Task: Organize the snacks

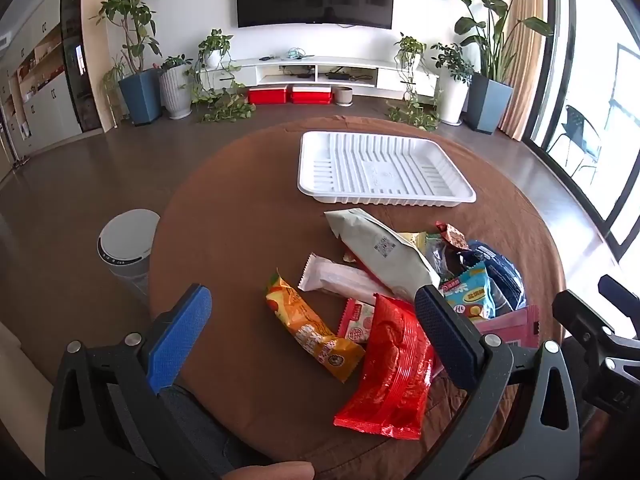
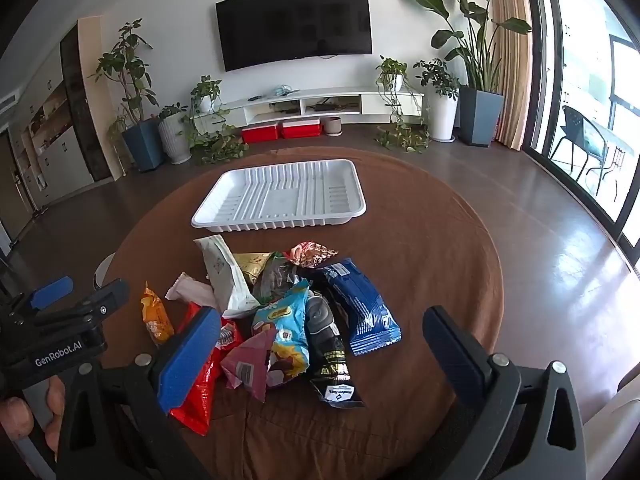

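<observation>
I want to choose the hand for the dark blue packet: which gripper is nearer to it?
Right. The right gripper frames the dark blue packet between its open fingers; the left gripper is over the orange and red packets, farther left.

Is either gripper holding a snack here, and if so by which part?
Nothing is held. The left gripper and right gripper both hover wide open above the snack pile, fingers touching no packet. The white tray is empty.

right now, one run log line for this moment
left tool: open, empty | right tool: open, empty | snacks: piled on table | tray: empty

Wall television (image 2: pixel 294 24), potted plants (image 2: pixel 136 92), red boxes (image 2: pixel 280 131), white bin (image 1: pixel 126 242).
</observation>
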